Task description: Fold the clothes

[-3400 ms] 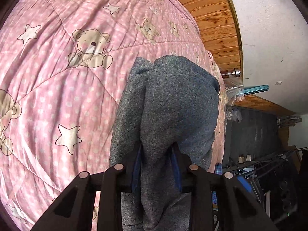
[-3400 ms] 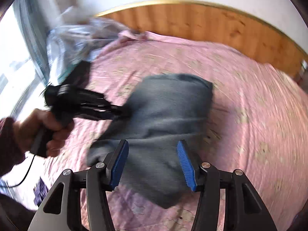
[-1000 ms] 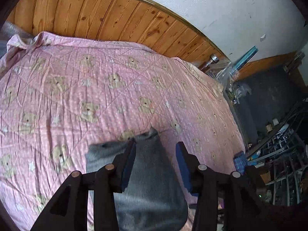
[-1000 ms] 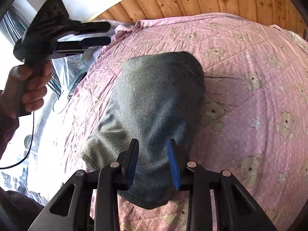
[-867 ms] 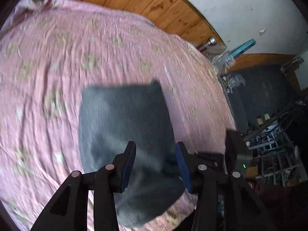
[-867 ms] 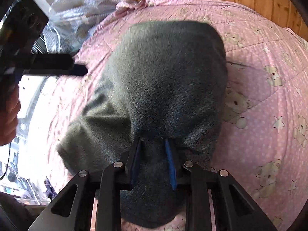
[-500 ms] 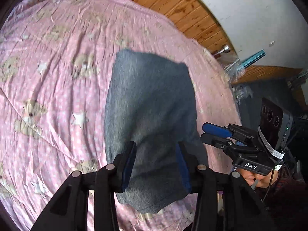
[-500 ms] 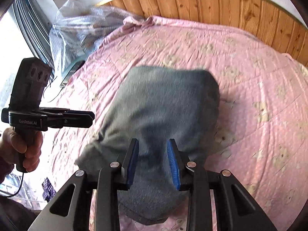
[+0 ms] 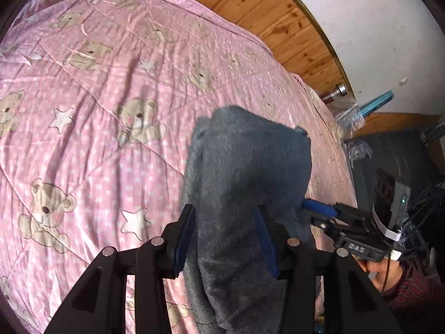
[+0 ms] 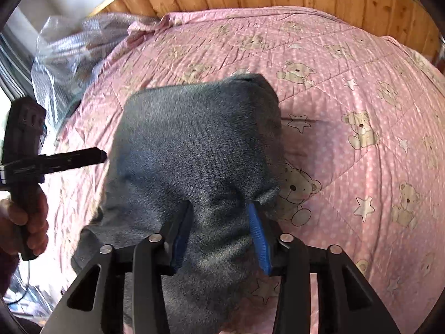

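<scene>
grey garment [image 10: 194, 144] seemingly between hand-held gripper [image 10: 219, 236] pads

— What is the garment?

— A grey garment [image 10: 194, 144] of fuzzy, heathered knit, folded into a thick, roughly rectangular bundle; which kind of clothing it is cannot be told.

— Where does it lie?

— On a pink quilt [image 10: 361, 89], its far end rounded with a small dip at the top corner. In the left wrist view the same bundle [image 9: 250, 167] looks long and narrow, with layered edges showing along its left side.

— Is it flat?

— No. The near end is bunched and creased, and one loose corner trails off toward the bed's edge.
</scene>
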`<state>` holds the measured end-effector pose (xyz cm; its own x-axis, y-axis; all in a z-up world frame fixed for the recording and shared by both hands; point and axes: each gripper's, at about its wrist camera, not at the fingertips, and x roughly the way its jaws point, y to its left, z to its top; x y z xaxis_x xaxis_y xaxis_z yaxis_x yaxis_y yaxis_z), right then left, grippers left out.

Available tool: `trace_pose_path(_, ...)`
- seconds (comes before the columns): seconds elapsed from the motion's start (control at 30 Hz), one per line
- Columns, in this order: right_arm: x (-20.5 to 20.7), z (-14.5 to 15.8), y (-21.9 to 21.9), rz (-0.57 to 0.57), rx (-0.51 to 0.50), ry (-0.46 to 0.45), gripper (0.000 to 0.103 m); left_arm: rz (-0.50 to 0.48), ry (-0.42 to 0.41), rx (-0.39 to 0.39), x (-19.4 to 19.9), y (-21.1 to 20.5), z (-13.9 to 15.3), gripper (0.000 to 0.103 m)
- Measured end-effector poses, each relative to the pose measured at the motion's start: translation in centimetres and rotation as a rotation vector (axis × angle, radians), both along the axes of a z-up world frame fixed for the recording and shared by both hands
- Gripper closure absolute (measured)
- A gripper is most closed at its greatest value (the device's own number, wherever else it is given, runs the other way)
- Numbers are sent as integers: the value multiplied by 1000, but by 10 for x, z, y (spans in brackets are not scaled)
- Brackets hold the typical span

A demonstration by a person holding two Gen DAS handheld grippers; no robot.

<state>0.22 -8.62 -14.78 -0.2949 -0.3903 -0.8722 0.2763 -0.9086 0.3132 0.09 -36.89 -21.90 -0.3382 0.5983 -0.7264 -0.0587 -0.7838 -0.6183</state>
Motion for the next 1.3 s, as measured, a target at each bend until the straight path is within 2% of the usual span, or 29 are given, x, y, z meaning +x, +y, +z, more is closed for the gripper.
trace_pose_path(0.03, 4, -2, 8, -39, -39, -32, 45, 24, -15, 1, -4, -4, -5, 45)
trace_pose_path(0.1, 12, -16, 18, -66, -84, -117, 43, 27, -74, 24, -14, -2, -22, 45)
trace_pose_path(0.17, 19, -39, 16, -41, -101, -198, 43, 12, -109, 59, -21, 2, -33, 45)
trace_pose_path(0.23, 20, -46, 14, -39, -164, -221, 45, 2, -121, 96, -25, 8, -35, 45)
trace_pose_path(0.27, 20, -49, 14, -39, -198, -230, 48, 3, -128, 100, -27, 11, -36, 45)
trace_pose_path(0.33, 20, -41, 6, -6, -187, -212, 65, 11, -146, 111, -30, 16, -37, 45)
trace_pose_path(0.37, 19, -35, 4, 13, -181, -211, 68, 24, -157, 129, -32, 17, -39, 48)
trace_pose_path(0.43, 12, -17, 2, 65, -169, -205, 77, 53, -174, 158, -31, 16, -36, 67)
trace_pose_path(0.47, 6, -5, 1, 107, -158, -195, 78, 74, -179, 175, -28, 14, -33, 73)
trace_pose_path(0.57, -28, 43, 2, 300, -78, -127, 79, 170, -173, 235, -12, 8, -12, 79)
trace_pose_path(0.73, -134, 112, -9, 745, 88, -67, 78, 417, -150, 352, 25, 25, 39, 79)
trace_pose_path(0.83, -206, 124, -36, 934, 214, -84, 76, 508, -124, 348, 18, 57, 68, 79)
trace_pose_path(0.9, -246, 115, -58, 987, 298, -94, 75, 547, -121, 328, -5, 76, 74, 79)
trace_pose_path(0.97, -286, 95, -76, 893, 379, -43, 69, 577, -126, 275, -38, 87, 66, 79)
trace_pose_path(1.0, -304, 84, -81, 782, 413, -5, 62, 580, -117, 233, -53, 87, 56, 79)
trace_pose_path(1.07, -323, 73, -79, 577, 430, 73, 62, 559, -99, 132, -75, 84, 34, 79)
trace_pose_path(1.1, -323, 74, -71, 504, 405, 103, 62, 553, -111, 108, -78, 79, 24, 79)
trace_pose_path(1.17, -299, 75, -43, 402, 273, 133, 62, 532, -114, 131, -74, 66, 20, 79)
trace_pose_path(1.27, -251, 62, -11, 308, 87, 117, 62, 471, -11, 185, -75, 58, 38, 78)
trace_pose_path(1.3, -237, 49, -4, 291, 69, 100, 62, 427, 12, 182, -83, 60, 41, 78)
